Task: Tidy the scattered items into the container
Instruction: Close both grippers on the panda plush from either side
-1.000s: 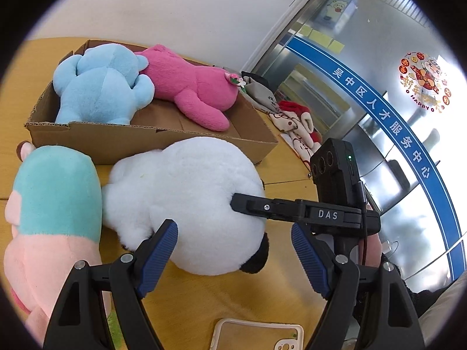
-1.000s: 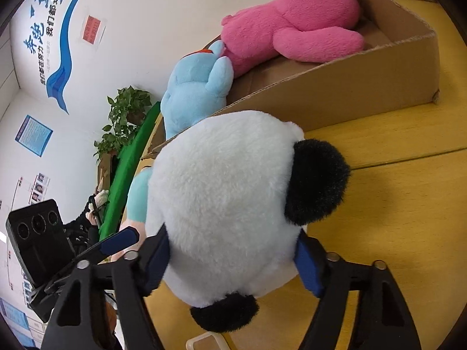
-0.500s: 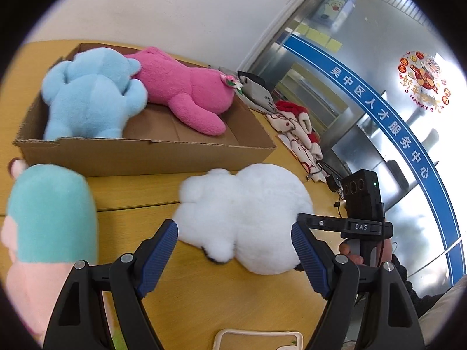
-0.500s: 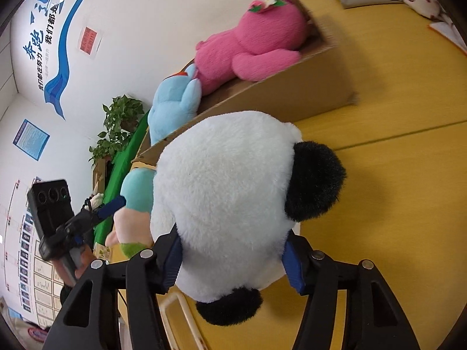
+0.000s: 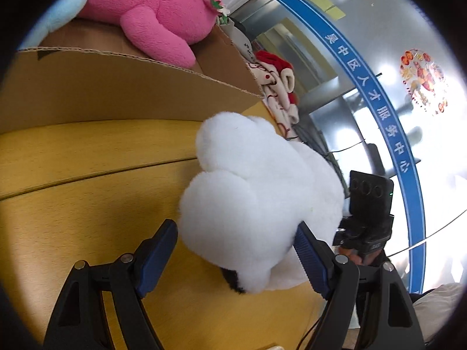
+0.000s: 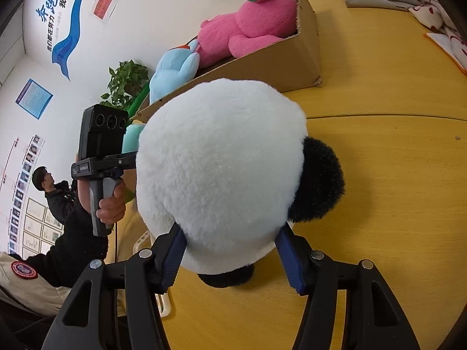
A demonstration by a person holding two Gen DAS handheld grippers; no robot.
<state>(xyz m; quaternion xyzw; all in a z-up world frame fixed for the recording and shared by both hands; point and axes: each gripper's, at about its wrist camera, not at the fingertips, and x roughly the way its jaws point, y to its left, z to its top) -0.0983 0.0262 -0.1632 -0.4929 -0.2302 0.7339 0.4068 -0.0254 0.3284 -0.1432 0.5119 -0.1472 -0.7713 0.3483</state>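
The right gripper point(image 6: 230, 258) clamps the white panda toy point(image 6: 221, 172) just above the worktop point(image 6: 379, 175); the left gripper point(image 5: 236, 258) straddles it, wide; the cardboard box point(image 6: 277, 61) lies beyond.

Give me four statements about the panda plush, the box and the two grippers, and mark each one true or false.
1. The right gripper has its pads pressed into the white panda plush. True.
2. The pink plush lies on the table outside the cardboard box. False: it lies inside the box.
3. The left gripper has the panda between its fingers. True.
4. The panda is already in the box. False: it is outside, over the table.
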